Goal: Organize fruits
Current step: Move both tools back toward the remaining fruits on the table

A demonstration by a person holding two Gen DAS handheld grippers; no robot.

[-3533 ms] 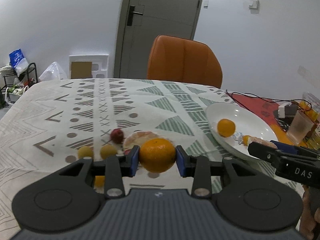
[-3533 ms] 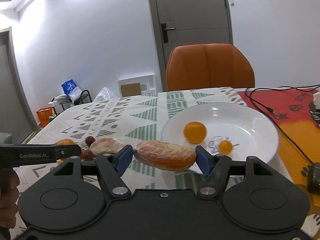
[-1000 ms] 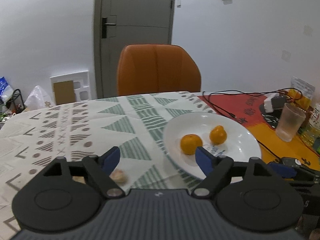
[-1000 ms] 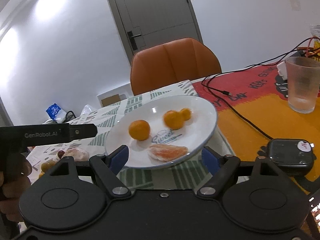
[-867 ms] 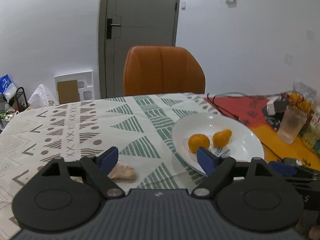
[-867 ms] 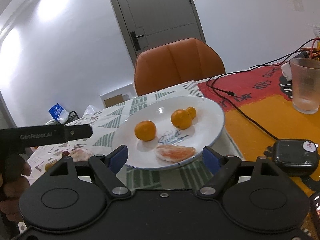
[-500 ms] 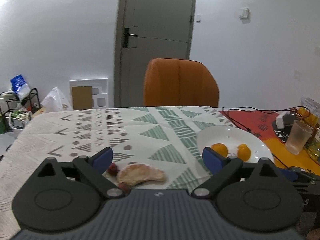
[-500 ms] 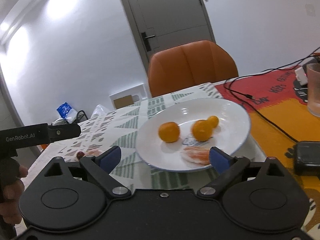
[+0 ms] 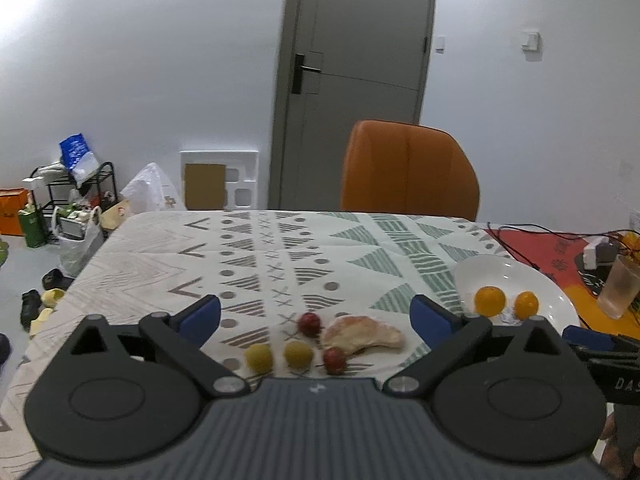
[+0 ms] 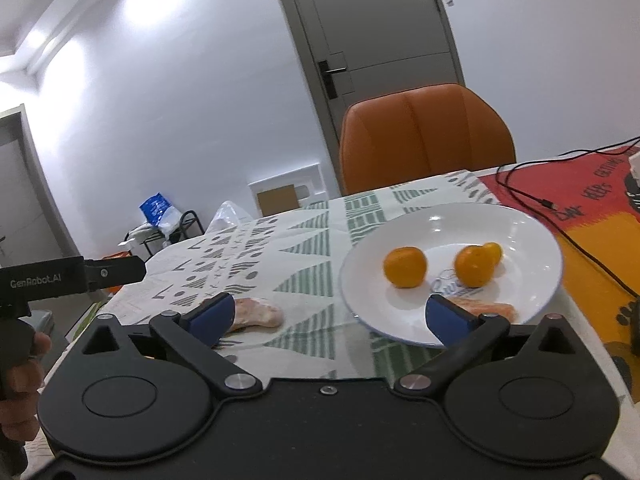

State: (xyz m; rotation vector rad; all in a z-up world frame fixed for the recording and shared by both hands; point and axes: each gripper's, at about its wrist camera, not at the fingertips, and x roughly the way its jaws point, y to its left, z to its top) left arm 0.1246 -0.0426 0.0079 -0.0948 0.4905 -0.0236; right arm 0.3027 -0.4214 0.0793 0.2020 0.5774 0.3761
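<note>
White plate (image 10: pixel 532 240) printed "Sweet", holding three oranges (image 10: pixel 404 267) and a peeled segment (image 10: pixel 486 307) seen only by the spread, empty right gripper (image 10: pixel 327 316); left gripper (image 9: pixel 316 316), marked "GenRobot.AI", spread above pomelo segment (image 9: pixel 362 335), red (image 9: pixel 310 323) and yellow fruits (image 9: pixel 259 357).

the table (image 9: pixel 256 256) filled the middle of the left wrist frame under a patterned cloth (image 9: pixel 360 240), with a red and orange mat (image 9: pixel 560 256) at the right edge. at lower centre lay a peeled fruit segment (image 9: pixel 362 334), two red fruits (image 9: pixel 310 323) and two yellow fruits (image 9: pixel 259 357) close together. a white plate (image 10: pixel 520 224) sat at the right, a cup (image 9: pixel 620 288) at the far right, and a black cable (image 10: pixel 532 200) ran over the mat.
</note>
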